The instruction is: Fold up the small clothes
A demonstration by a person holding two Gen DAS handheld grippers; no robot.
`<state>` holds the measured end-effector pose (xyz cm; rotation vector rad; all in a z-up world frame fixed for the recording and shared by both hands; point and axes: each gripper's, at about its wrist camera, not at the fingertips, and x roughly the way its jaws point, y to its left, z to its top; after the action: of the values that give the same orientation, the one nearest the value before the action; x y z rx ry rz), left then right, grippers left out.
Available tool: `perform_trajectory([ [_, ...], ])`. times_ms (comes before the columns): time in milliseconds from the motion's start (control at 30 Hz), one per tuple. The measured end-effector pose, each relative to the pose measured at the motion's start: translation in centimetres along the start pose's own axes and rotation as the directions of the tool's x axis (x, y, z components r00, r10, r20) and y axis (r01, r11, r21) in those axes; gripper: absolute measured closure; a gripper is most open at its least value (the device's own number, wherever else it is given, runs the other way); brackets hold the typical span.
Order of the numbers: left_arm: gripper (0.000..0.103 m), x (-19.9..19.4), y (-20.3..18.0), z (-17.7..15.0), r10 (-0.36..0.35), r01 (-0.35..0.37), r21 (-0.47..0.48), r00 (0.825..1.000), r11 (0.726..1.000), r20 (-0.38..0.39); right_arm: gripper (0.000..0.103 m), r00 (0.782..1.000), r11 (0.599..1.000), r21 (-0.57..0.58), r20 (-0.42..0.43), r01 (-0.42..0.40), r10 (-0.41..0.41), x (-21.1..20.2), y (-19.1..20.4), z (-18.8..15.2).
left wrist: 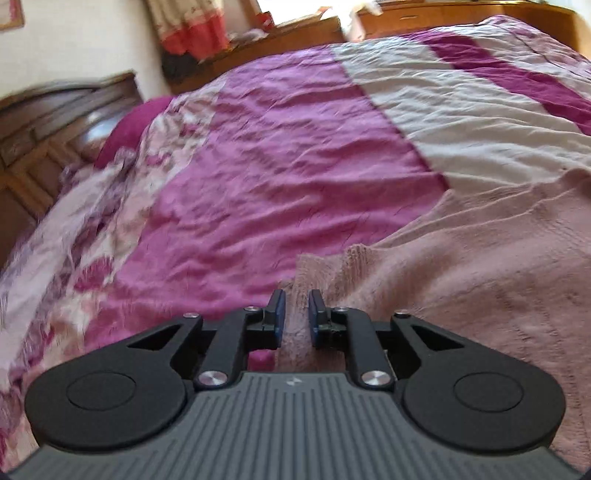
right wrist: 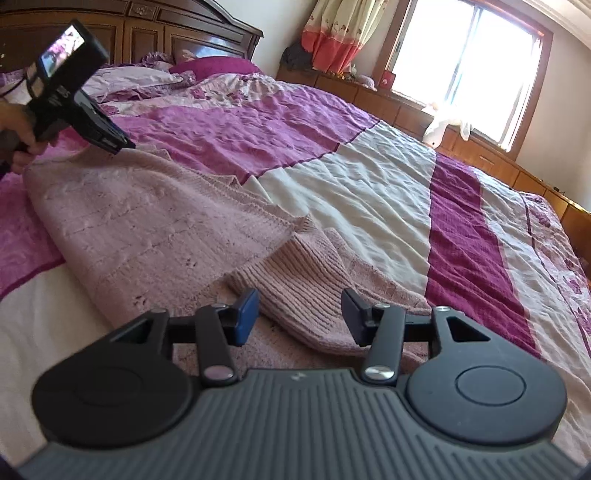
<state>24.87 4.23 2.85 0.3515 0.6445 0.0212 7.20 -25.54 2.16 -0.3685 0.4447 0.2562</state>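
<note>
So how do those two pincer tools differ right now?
The left gripper has its jaws nearly closed, pinching an edge of the pink sweater. The right gripper has its jaws wide apart, with the sweater's ribbed sleeve between them, ungripped. Both have blue-padded black fingers and work the same sweater.

Beyond the pink knitted sweater (right wrist: 155,229), the magenta-and-cream striped quilted bedspread (right wrist: 369,192) lies bare toward the far edge: unobstructed passage. Obstacles: dark carved wooden headboard (right wrist: 147,33) and pillows (right wrist: 140,79) at the head; low wooden cabinets (right wrist: 406,107) bound the window side.
</note>
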Motion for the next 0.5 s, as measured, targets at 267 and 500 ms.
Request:
perform_trajectory([
  [267, 0.053, -1.9, 1.9, -0.5, -0.026, 0.027, -0.085, 1.000, 0.996, 0.013, 0.052, 0.998, 0.996, -0.072, -0.049, -0.042, 0.038, 1.3, 0.0, 0.2],
  [500, 0.047, -3.4, 2.1, -0.1, -0.076, 0.078, -0.102, 0.997, 0.992, 0.024, 0.091, 1.000, 0.999, 0.051, -0.002, -0.010, 0.010, 2.2, -1.2, 0.9],
])
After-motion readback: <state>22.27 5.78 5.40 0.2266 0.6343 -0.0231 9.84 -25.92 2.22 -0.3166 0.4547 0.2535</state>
